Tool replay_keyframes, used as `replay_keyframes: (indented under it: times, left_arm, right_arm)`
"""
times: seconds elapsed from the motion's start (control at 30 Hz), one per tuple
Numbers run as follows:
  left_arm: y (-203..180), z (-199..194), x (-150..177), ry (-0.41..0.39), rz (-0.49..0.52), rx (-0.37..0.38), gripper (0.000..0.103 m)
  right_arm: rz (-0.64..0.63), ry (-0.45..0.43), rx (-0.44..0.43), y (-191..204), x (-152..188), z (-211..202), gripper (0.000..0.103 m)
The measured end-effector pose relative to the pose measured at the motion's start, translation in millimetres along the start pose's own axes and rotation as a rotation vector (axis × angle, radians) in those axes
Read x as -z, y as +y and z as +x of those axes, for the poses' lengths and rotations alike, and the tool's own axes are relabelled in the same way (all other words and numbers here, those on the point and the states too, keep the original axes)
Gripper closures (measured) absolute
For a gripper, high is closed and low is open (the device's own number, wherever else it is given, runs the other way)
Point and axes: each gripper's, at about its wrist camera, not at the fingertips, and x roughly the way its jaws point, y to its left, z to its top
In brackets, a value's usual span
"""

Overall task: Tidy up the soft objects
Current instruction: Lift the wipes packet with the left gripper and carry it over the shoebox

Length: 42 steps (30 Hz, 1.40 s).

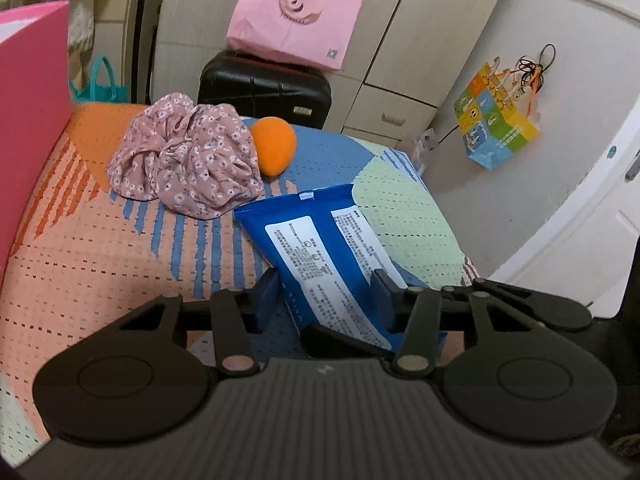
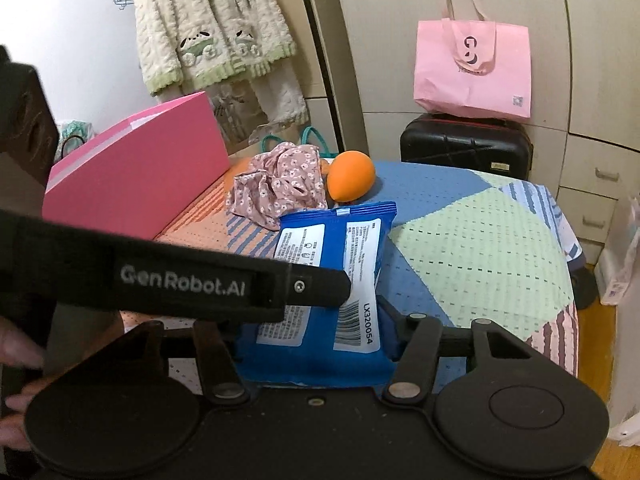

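A blue packet [image 1: 320, 248] with white labels lies on the patterned bed cover [image 1: 100, 264]. My left gripper [image 1: 326, 294] is shut on its left part: one pad meets the packet's left edge and the other finger presses into its face. In the right wrist view the blue packet [image 2: 320, 340] fills the gap of my right gripper [image 2: 316, 320], which is shut on it. The left gripper's finger [image 2: 312, 286] crosses over the packet and hides the right gripper's left fingertip. Farther back on the bed lie a crumpled floral cloth [image 1: 188, 160] and an orange soft ball [image 1: 274, 146].
A tall pink box [image 1: 32, 120] stands along the bed's left side. Behind the bed are a black suitcase [image 1: 264, 84] with a pink tote bag [image 1: 296, 12] on it, then cupboards. The bed ends at the right near a white door [image 1: 592, 208]. A hand [image 2: 16, 360] shows at the lower left.
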Motion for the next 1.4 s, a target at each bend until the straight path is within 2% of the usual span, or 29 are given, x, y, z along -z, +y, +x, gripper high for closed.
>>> replay_keyframes:
  times: [0.07, 0.13, 0.17, 0.27, 0.3, 0.43, 0.83, 1.4]
  left_arm:
    - [-3, -1, 3, -0.011, 0.017, -0.002, 0.056]
    - [-6, -2, 5, -0.014, 0.029, 0.001, 0.056]
    - [-7, -3, 5, -0.014, 0.033, 0.001, 0.056]
    - [-5, -5, 6, -0.014, 0.027, 0.006, 0.056]
    - [-5, -6, 6, -0.013, 0.025, 0.009, 0.056]
    - [-9, -9, 8, -0.004, 0.03, 0.019, 0.056]
    - [-18, -38, 16, 0.056, 0.046, 0.014, 0.056]
    - [-12, -119, 33, 0.062, 0.082, 0.06, 0.056]
  right_arm:
    - [-0.014, 0.004, 0.011, 3, 0, 1, 0.037]
    - [-0.06, 0.012, 0.021, 10, 3, 2, 0.026]
    - [-0.094, 0.012, 0.041, 16, 5, 4, 0.026]
    - [-0.124, 0.003, 0.088, 23, 8, 4, 0.031]
    - [-0.115, 0.0, 0.097, 23, 7, 3, 0.036]
    - [-0.051, -0.003, 0.084, 13, 5, -4, 0.044]
    - [0.049, 0.042, 0.053, 22, 9, -26, 0.045]
    - [0.038, 0.018, 0.045, 81, 20, -78, 0.045]
